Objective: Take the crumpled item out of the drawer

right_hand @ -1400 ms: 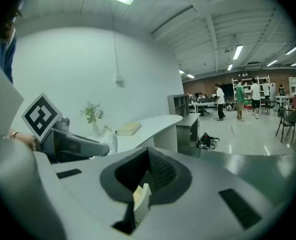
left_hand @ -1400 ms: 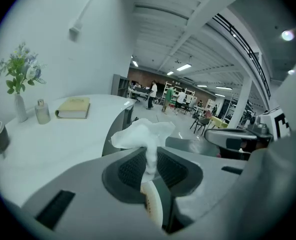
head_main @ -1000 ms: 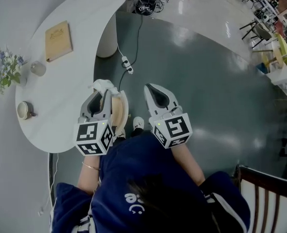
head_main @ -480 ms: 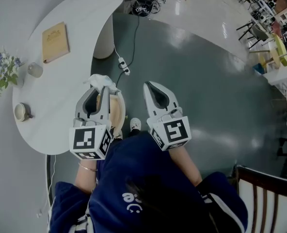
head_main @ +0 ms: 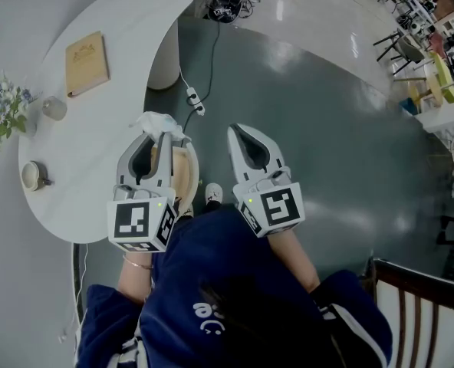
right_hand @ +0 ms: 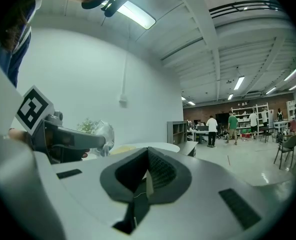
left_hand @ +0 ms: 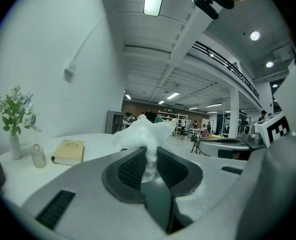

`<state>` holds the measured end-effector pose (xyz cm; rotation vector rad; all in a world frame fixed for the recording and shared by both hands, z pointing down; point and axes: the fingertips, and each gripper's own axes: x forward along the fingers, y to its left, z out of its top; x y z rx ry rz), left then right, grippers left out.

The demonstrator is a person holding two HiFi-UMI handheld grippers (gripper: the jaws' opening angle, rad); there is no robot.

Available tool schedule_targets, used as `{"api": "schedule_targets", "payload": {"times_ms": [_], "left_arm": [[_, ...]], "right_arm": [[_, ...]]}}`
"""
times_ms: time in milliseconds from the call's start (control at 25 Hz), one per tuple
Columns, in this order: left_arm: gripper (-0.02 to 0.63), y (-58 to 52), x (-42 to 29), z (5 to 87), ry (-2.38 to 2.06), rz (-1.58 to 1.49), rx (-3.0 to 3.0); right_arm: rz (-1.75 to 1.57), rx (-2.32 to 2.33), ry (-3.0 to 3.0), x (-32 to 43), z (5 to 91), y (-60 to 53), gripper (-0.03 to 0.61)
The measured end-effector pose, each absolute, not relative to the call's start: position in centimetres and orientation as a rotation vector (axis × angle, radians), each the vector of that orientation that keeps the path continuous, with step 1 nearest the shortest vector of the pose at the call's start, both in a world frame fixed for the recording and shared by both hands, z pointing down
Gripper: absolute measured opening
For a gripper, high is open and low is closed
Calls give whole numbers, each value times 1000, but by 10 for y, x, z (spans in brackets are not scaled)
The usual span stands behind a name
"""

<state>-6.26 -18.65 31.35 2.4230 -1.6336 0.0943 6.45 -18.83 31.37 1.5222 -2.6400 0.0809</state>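
Observation:
My left gripper [head_main: 160, 134] is shut on the crumpled white item [head_main: 156, 122], which sticks out past its tips over the near edge of the white table [head_main: 104, 140]. In the left gripper view the item [left_hand: 144, 132] is pinched between the pads and fans out above my left gripper [left_hand: 149, 153]. A tan wooden part [head_main: 184, 173], perhaps the drawer, shows under that gripper. My right gripper [head_main: 241, 130] hangs beside it over the dark floor; its jaws [right_hand: 147, 153] are shut with nothing between them. The right gripper view also catches the held item [right_hand: 104, 132].
On the table lie a tan book [head_main: 87, 62], a vase of flowers [head_main: 2, 107], a small jar [head_main: 54, 108] and a cup [head_main: 32, 175]. A power strip [head_main: 197, 102] and cables [head_main: 228, 4] lie on the floor. A chair [head_main: 422, 288] stands at lower right.
My left gripper has moved slightly forward and to the left with the crumpled item still in it. The right gripper has barely moved.

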Motion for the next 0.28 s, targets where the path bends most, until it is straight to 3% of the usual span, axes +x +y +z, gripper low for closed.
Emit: {"api": "schedule_targets", "payload": {"times_ms": [280], "left_arm": [[69,-188,-66,312,-1644,88,2425]], "right_arm": [[41,1505,-2633,59,311,-190,6]]}}
